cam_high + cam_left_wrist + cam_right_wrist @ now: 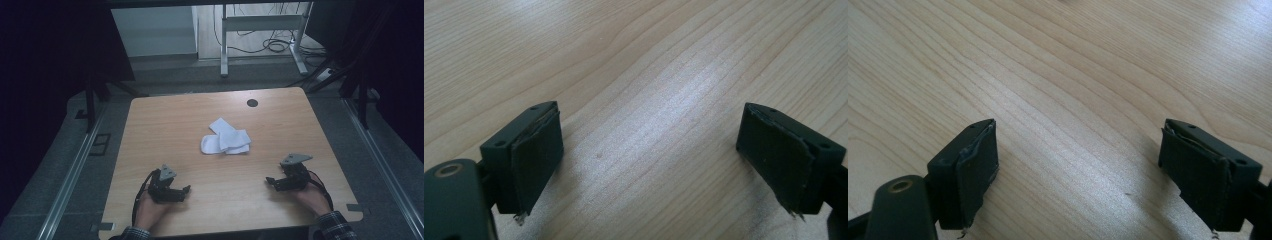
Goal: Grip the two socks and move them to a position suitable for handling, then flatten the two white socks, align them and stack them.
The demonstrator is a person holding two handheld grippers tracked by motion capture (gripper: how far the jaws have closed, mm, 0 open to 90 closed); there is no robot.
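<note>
Here the light wooden table with rounded corners (165, 125) is the largest thing, and everything else is placed against it. Around it lies grey floor, with metal rails running along either side and a white desk frame with cables standing beyond its far edge. A small round black hole (252, 103) sits in the top near the far edge, right of centre.

Near the middle of the table, slightly toward the far side, lies a pile of white folded cloth pieces (226, 140), flat on the wood and apart from both grippers. Bare wood surrounds the pile on all sides, with broad open stretches to its left and right and a wide band between it and the near edge.

The person's hands come in over the near edge, plaid cuffs showing at the wrists. The left hand (150, 206) rests low on the table near the near left corner, holding the black left gripper (186, 190), which points right and slightly away along the wood. The right hand (314, 196) sits near the near right corner, holding the black right gripper (270, 181), which points left, toward the other one.

In the left gripper view the left gripper's jaws stand wide apart over bare wood grain, nothing between them. In the right gripper view the right gripper's jaws stand equally wide, empty, just above the table.
</note>
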